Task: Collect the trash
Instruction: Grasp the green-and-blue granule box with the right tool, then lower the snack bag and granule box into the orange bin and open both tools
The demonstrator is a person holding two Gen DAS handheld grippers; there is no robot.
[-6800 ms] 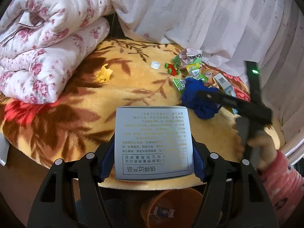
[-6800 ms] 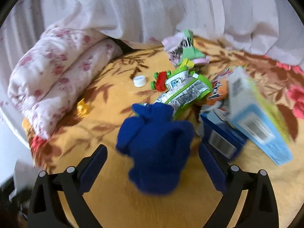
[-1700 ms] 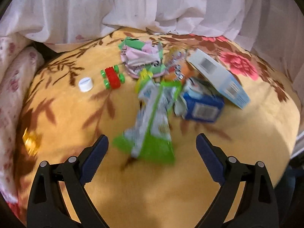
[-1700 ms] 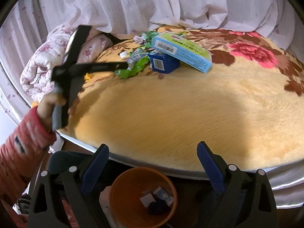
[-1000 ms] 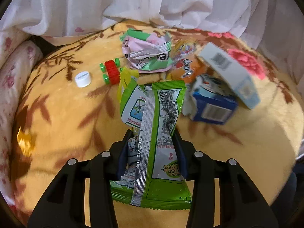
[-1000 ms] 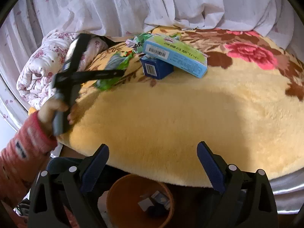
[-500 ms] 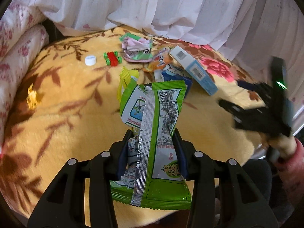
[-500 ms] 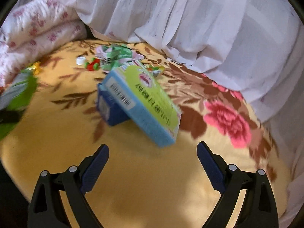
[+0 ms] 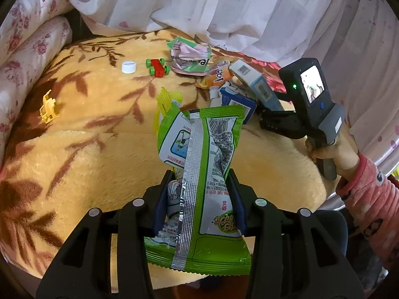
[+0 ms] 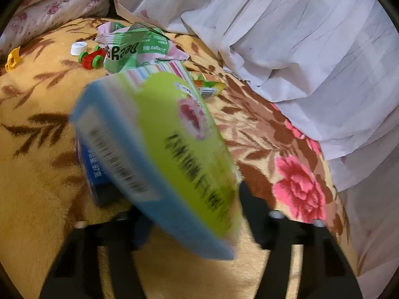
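The right gripper [image 10: 189,214] has swung in from the open blanket onto the long blue-and-green carton [image 10: 159,154], and its jaws have just been closing with the carton between them. The picture is smeared, so whether the pads already press on the cardboard I cannot tell. The left gripper [image 9: 197,199] is clenched on the green snack wrapper [image 9: 202,169], which stands upright between its pads; half a second ago it held the wrapper in the same way. So one piece of trash is secured and a second is, by my reading, about to be taken — both must yet go to a bin, which no current view shows.

The carton leans on a small dark-blue box [image 9: 237,104] and may drag it when lifted. Behind it lie a crumpled pink-and-green wrapper [image 9: 190,57], an orange packet [image 9: 219,74], a red toy car [image 9: 157,66] and a white bottle cap [image 9: 129,67], with a yellow plastic piece [image 9: 48,106] well apart near the folded floral quilt [image 9: 22,57].

The near side of the yellow blanket [image 9: 87,162] is bare up to its front edge, giving room to withdraw; the white curtain [image 10: 286,37] crowds the far side.
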